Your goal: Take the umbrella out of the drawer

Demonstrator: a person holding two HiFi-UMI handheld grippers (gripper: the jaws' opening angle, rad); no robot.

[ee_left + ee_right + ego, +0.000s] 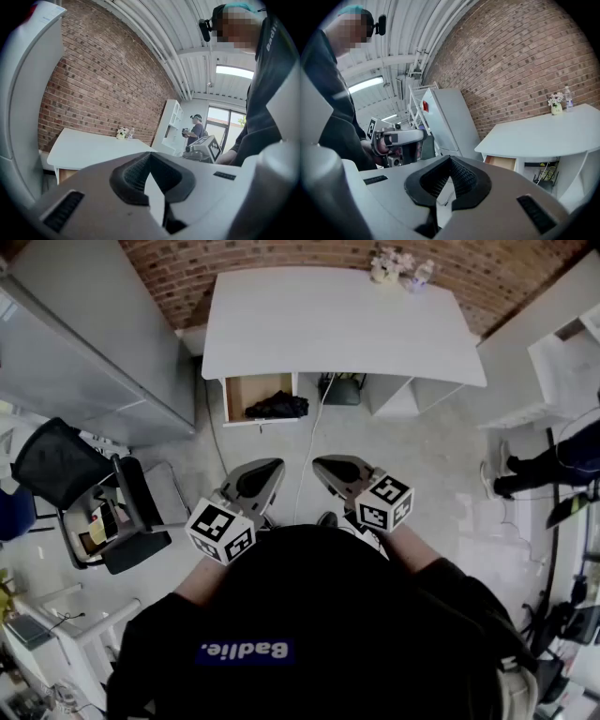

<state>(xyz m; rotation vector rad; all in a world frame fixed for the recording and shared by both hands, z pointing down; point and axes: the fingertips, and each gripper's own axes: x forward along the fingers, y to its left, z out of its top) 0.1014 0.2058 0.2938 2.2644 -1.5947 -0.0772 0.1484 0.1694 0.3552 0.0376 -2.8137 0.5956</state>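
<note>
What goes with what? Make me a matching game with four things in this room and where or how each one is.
Things:
1 umbrella
2 flowers
3 black chair
4 left gripper

Places or states:
A on the white desk
B shut, holding nothing
C in the open drawer
D on the floor, far left

Pairs: 1-C, 2-A, 3-D, 4-B

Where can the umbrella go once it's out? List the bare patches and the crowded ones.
The white desk top is bare except its far right corner, where a flower vase and a bottle stand. Crowded: the open drawer, which holds the umbrella.
</note>
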